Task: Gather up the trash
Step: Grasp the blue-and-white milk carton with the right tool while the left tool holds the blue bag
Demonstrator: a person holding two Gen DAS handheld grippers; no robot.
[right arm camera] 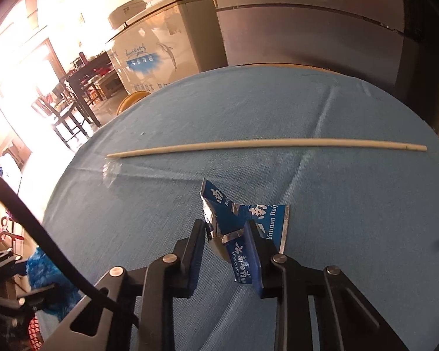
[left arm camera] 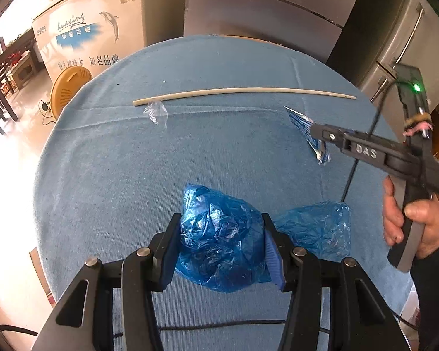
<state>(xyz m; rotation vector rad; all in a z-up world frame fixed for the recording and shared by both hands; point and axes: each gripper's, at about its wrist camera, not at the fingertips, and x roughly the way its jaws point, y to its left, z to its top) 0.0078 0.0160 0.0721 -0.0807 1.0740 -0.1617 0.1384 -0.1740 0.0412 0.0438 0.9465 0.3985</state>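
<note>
Nearest, the left gripper (left arm camera: 222, 242) has its jaws pressed onto a crumpled blue plastic bag (left arm camera: 219, 234); the bag bulges between the pads, and a second lobe of it spills out to the right onto the blue tablecloth (left arm camera: 102, 175). Bag contents unreadable, the film is too crumpled to see through. Its mouth isn't visible.

The right gripper (right arm camera: 225, 242) is pinching a torn blue foil wrapper (right arm camera: 243, 222); the jaws sit close on its lower part, the upper flaps stick up free. Printing is partly legible ("Yunnan Bai…"), the rest is folded or hidden behind the right finger. From the left wrist view, the same wrapper is half covered by the gripper nose, and the right hand (left arm camera: 409, 222) is cut off at the frame edge.

Further out, a long pale stick (left arm camera: 243, 91) lies across the cloth, apart from both grippers. A scrap of clear film (left arm camera: 155, 111) lies just beside its left end; hard to make out, nearly invisible in the right wrist view.

Beyond the table edge: chest freezer (left arm camera: 102, 29) with a dolphin graphic, and a yellow round fan-like object (left arm camera: 70, 87), partly hidden by the table.
</note>
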